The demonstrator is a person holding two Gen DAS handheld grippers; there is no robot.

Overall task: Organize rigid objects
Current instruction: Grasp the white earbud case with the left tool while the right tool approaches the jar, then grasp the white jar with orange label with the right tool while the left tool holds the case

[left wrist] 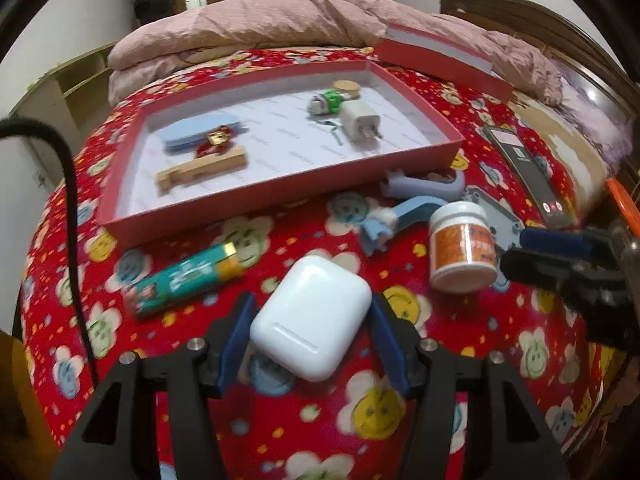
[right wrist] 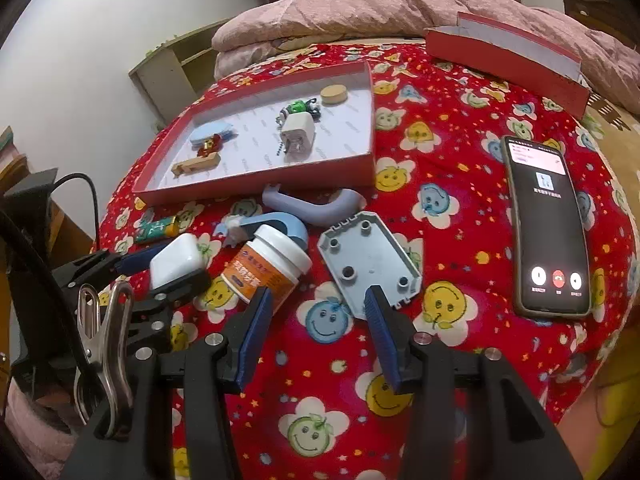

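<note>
The white earbud case [left wrist: 311, 314] is lying on the red smiley blanket [left wrist: 420, 420], sitting between the blue pads of the left gripper [left wrist: 310, 336]. The jaws are standing wide on either side of it, with a gap showing at each pad, so nothing is being squeezed. From the right wrist view the case [right wrist: 176, 261] is sitting in those same fingers, beside the tipped orange jar [right wrist: 268, 268].

Just left of the case a teal tube [left wrist: 182, 280] is lying at a slant. Beyond the jar [left wrist: 462, 246] a blue toy [left wrist: 394, 220] and a grey curved handle [right wrist: 316, 204] are resting near the front wall of the red tray [left wrist: 280, 196]. Inside the tray a wooden block [left wrist: 202, 168], a white charger [left wrist: 362, 124] and a green figure [left wrist: 326, 104] are lying.

The right gripper [right wrist: 316, 308] is hovering with its jaws wide apart, holding nothing, its right pad over the edge of a grey plate [right wrist: 370, 264]. A phone [right wrist: 546, 224] is glowing further right, and the tray's lid [right wrist: 508, 64] is leaning against the pink quilt [right wrist: 360, 4].
</note>
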